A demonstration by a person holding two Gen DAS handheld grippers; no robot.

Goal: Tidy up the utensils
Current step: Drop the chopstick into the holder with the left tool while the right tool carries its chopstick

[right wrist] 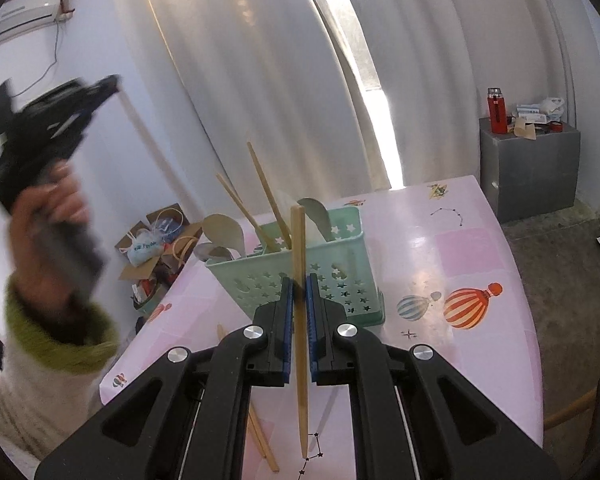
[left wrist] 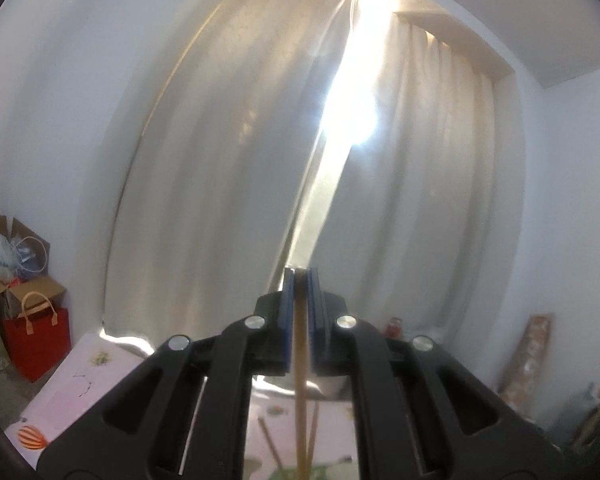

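Note:
My right gripper (right wrist: 299, 285) is shut on a wooden chopstick (right wrist: 300, 360) that stands almost upright just in front of the mint-green utensil basket (right wrist: 332, 272). The basket stands on the pink table (right wrist: 440, 240) and holds two chopsticks (right wrist: 266, 192) and wooden spoons (right wrist: 224, 230). Loose chopsticks (right wrist: 260, 436) lie on the table below my right gripper. My left gripper (left wrist: 299, 276) is shut on another wooden chopstick (left wrist: 300, 380) and points up at the curtain. In the right wrist view it is raised high at the left (right wrist: 108, 82), blurred.
White curtains (left wrist: 240, 160) hang behind the table with a bright gap. Cardboard boxes and a red bag (left wrist: 36, 344) sit on the floor at the left. A grey cabinet (right wrist: 528, 168) with a red flask (right wrist: 496, 110) stands at the back right.

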